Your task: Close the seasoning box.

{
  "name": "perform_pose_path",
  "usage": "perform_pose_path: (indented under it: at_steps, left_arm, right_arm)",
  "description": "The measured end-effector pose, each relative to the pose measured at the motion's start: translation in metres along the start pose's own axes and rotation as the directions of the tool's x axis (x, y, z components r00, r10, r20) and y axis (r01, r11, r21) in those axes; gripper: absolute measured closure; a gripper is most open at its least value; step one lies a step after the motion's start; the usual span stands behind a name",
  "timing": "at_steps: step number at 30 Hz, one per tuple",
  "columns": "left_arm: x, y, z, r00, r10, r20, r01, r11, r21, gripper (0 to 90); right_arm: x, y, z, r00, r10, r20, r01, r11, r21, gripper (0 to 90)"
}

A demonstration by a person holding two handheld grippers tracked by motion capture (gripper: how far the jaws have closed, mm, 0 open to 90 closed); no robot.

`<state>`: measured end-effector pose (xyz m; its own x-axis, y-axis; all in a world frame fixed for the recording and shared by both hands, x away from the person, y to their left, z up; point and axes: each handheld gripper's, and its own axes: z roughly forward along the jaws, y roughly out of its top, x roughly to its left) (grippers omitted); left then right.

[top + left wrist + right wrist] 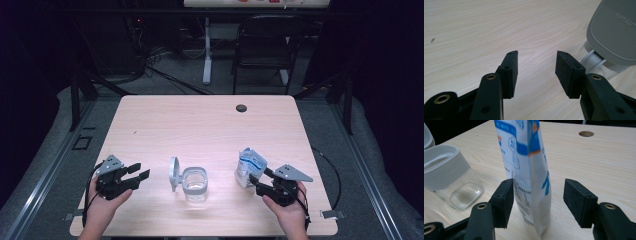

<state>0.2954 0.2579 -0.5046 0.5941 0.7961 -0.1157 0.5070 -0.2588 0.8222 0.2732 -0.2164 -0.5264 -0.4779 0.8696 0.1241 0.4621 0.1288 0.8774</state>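
The high view looks forward and down from above the near edge of the counter [210, 120], taking in its whole top and the floor and chair beyond. The left gripper view sits low and close, looking along its fingers [510, 72] across bare wood toward the grey hinged lid [615, 30] of the clear container [194, 184] at mid-counter. The right gripper view, equally low, faces the far side past the upright pouch [529, 170]; it shares that container [451, 177] and the cable hole [586, 133] with the high view.
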Motion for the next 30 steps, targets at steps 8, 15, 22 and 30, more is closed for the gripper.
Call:
perform_pose_path:
  at_steps: [8,15,22,30]
  left_arm:
    - [0.000,0.000,0.000,1.0000,0.002,-0.002,-0.002,1.0000,0.000,53.3]
    - [0.001,0.000,-0.001,1.0000,-0.001,-0.005,0.001,1.0000,-0.003,53.2]
    - [0.001,0.000,-0.001,1.0000,0.000,-0.007,0.000,1.0000,-0.002,53.2]
    - [0.002,-0.001,-0.001,1.0000,-0.001,-0.008,0.001,1.0000,-0.003,53.2]
  right_arm:
    - [0.009,-0.011,0.015,0.9993,-0.036,0.009,0.036,0.999,-0.013,41.7]
    - [0.009,-0.018,0.023,0.9989,-0.041,0.023,0.041,0.999,-0.006,41.4]
    - [0.009,-0.023,0.032,0.9979,-0.057,0.030,0.057,0.998,0.022,40.4]
    - [0.011,-0.024,0.036,0.9951,-0.087,0.047,0.085,0.996,0.038,40.0]
